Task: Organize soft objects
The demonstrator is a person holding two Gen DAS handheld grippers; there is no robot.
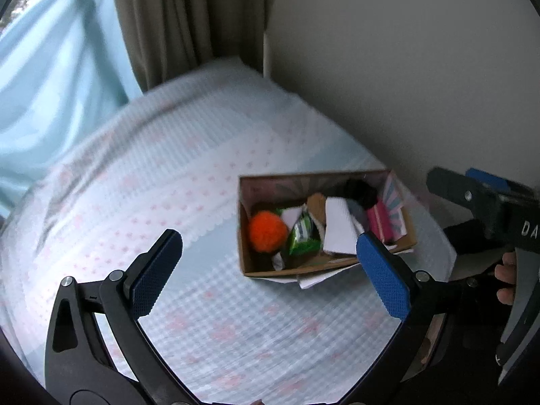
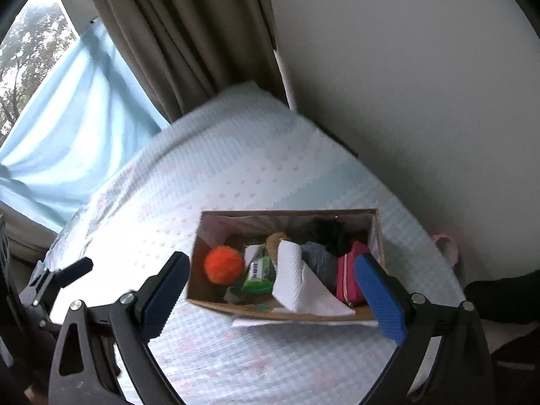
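Observation:
A cardboard box (image 1: 248, 263) (image 2: 195, 287) stands on a bed with a pale blue and pink patterned cover (image 1: 168, 185) (image 2: 236, 168). In it lie an orange pompom (image 1: 268, 233) (image 2: 224, 265), a green tissue pack (image 1: 302, 239) (image 2: 258, 273), a white paper towel (image 1: 339, 233) (image 2: 297, 280), a pink pouch (image 1: 379, 224) (image 2: 349, 276), a black soft item (image 1: 361, 192) (image 2: 329, 236) and grey cloth (image 2: 315, 260). My left gripper (image 1: 270, 270) is open and empty above the bed, in front of the box. My right gripper (image 2: 273, 290) is open and empty above the box's near side.
A beige curtain (image 1: 189, 17) (image 2: 189, 33) and a light blue curtain (image 1: 50, 67) (image 2: 77, 128) hang behind the bed. A plain wall (image 1: 405, 50) (image 2: 405, 67) runs along the right. The right gripper's body (image 1: 489, 209) shows at the right of the left view.

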